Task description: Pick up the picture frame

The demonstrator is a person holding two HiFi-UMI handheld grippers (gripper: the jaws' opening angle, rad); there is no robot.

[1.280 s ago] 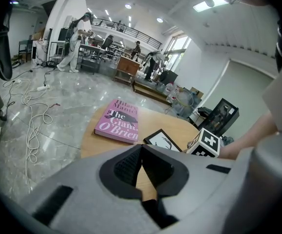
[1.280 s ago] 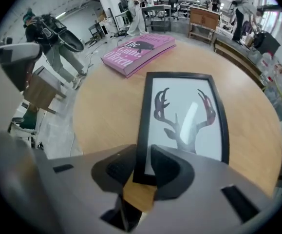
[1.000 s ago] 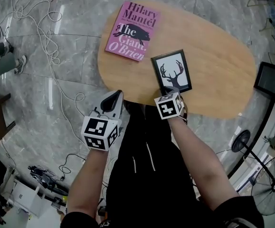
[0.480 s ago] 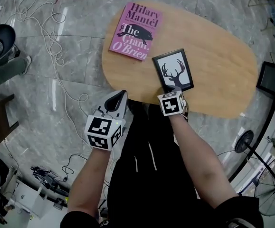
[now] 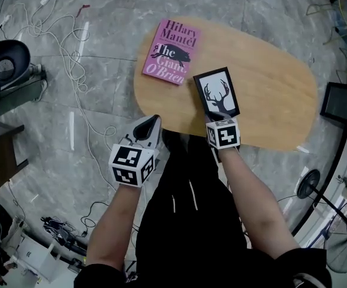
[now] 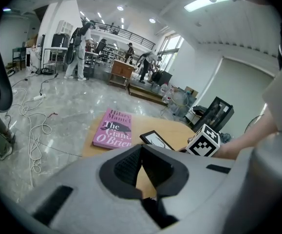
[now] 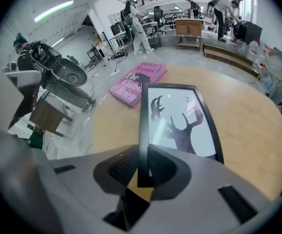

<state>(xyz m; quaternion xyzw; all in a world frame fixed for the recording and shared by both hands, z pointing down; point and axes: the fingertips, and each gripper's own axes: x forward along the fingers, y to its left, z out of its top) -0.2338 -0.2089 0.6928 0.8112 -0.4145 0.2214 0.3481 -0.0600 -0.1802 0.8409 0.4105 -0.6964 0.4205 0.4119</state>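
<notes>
Holding the left tongs point(image 5: 148, 122) closed and empty, angled down, forearm outstretched. Pinching the near edge of the frame point(image 5: 216, 93) with the right tongs point(image 5: 217, 118), pointed steeply down, jaws just now closing on it.

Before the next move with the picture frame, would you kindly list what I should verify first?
1. Right gripper has the picture frame: ok. Its jaws have just been closing and now pinch the frame's near left edge.
2. Grip is well placed: not ok. It sits near one corner, so the frame may swing.
3. Frame is fully clear of the table: cannot tell. The far edge's gap is not visible.
4. Pink book is out of the way: ok. It lies apart from the frame.
5. Left gripper is free to help: ok. It is shut on nothing, beside the table's near edge.
</notes>
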